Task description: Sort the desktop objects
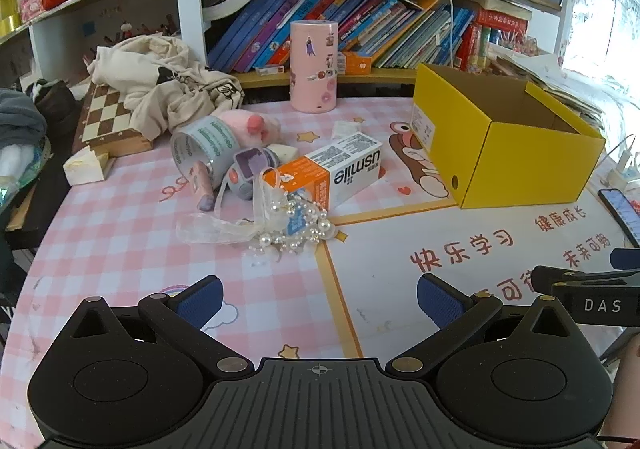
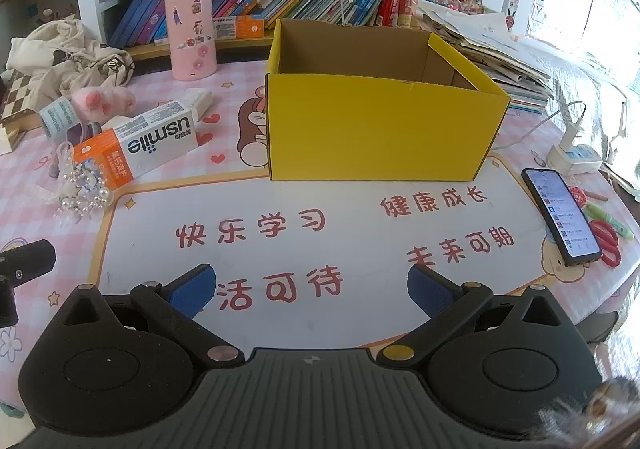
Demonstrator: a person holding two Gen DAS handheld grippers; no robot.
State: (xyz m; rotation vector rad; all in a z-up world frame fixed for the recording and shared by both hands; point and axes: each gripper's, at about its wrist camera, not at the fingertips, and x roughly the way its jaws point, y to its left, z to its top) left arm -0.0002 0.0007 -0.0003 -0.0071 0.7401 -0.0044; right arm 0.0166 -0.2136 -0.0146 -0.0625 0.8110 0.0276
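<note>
I have both the left gripper (image 1: 320,301) and right gripper (image 2: 312,291) spread wide and empty low in frame, the toothpaste box (image 1: 332,173), pearls (image 1: 300,225) and plush (image 1: 250,127) heaped centre-left, the yellow box (image 2: 380,129) showing nothing inside, so either an early or emptied stage.

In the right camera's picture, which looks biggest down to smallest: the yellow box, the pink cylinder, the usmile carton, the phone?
1. yellow box
2. usmile carton
3-4. pink cylinder and phone: too alike to rank, and the phone lies nearer the camera.
</note>
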